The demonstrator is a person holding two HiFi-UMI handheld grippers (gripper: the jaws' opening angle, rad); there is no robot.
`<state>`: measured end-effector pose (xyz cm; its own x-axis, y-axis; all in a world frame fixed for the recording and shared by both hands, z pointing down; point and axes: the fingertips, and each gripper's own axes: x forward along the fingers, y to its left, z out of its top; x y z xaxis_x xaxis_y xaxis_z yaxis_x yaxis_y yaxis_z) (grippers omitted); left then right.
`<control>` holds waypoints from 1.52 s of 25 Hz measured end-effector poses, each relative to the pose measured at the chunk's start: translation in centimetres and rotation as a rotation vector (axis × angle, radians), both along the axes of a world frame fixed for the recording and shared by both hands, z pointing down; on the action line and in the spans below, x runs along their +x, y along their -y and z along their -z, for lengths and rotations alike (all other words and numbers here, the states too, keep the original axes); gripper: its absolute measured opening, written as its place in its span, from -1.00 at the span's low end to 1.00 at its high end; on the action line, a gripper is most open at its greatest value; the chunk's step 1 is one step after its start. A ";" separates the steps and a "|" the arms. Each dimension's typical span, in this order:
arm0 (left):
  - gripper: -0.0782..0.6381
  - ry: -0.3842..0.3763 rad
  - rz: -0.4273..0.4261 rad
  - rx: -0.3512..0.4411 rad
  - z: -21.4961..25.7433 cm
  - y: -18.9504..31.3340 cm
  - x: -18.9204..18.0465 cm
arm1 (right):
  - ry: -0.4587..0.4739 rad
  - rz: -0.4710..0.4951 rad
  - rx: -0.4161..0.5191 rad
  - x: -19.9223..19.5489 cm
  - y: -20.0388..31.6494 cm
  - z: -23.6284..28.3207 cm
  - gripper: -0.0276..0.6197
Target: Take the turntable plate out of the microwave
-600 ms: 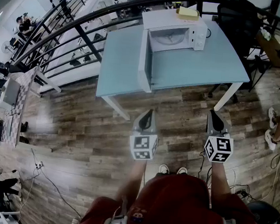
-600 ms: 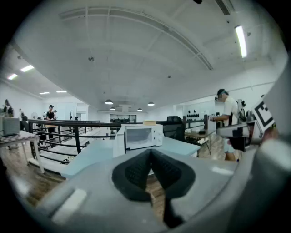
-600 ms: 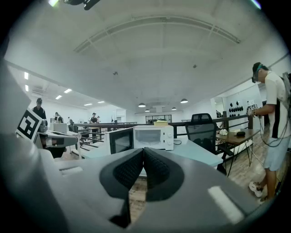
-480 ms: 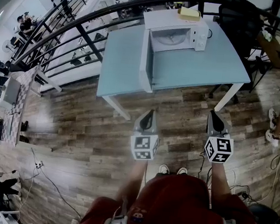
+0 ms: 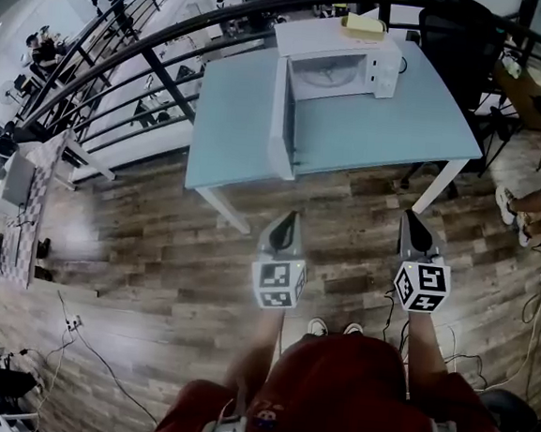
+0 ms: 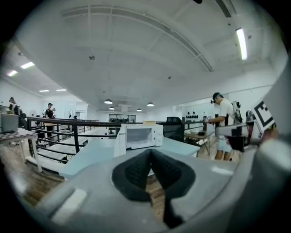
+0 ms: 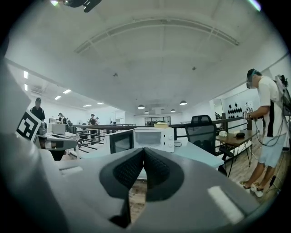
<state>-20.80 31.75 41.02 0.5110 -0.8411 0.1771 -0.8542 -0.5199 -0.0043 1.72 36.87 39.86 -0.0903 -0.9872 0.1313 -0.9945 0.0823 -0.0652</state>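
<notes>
Both tools are empty and clenched. The left gripper [image 6: 150, 152] has its pads pressed together with nothing between them, and so does the right gripper [image 7: 143, 150]. In the head view both hang over the wood floor [image 5: 156, 238], well apart from the table [image 5: 391, 127]. The turntable plate [image 5: 324, 72] is inside the microwave [image 5: 338, 38], flat on the cavity floor, and we see it as a pale disc through the opening. The door [image 5: 281, 117] is swung wide to the left, so access looks free. We judge the plate to be glass: stiff, fairly heavy, slick, and breakable if it knocks the cavity wall or drops. Best hold, we think, is the near rim with the jaws pinched over the edge, ideally one gripper on each side so it doesn't tip. It likely needs lifting off its hub before it slides out. The table is pale blue, smooth and mostly bare in front of the microwave, so there's room to set the plate down. A yellow thing [image 5: 363, 23] lies on top of the microwave; we can't tell what it is. The room is an open office, with a black railing [image 6: 68, 122] behind the table, a black chair [image 5: 453, 33] at its far right, and another person [image 7: 268, 104] standing at a desk off to the right.
</notes>
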 end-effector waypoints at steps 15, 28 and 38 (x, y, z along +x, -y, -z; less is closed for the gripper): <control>-0.78 0.003 0.002 0.003 -1.1 1.2 -4.7 | 0.013 -0.007 -0.009 -4.7 1.2 -1.8 -0.91; -0.78 0.023 -0.039 0.000 -1.9 6.8 1.0 | 0.061 -0.029 0.018 0.1 7.2 -2.4 -0.91; -0.78 0.034 -0.122 -0.007 -1.9 14.6 11.1 | 0.079 -0.081 0.024 8.9 13.7 -2.5 -0.91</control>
<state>-9.70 17.16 42.95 0.6033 -0.7715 0.2019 -0.7838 -0.6204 -0.0287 10.64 23.16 42.35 -0.0196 -0.9945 0.1033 -0.9898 0.0047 -0.1426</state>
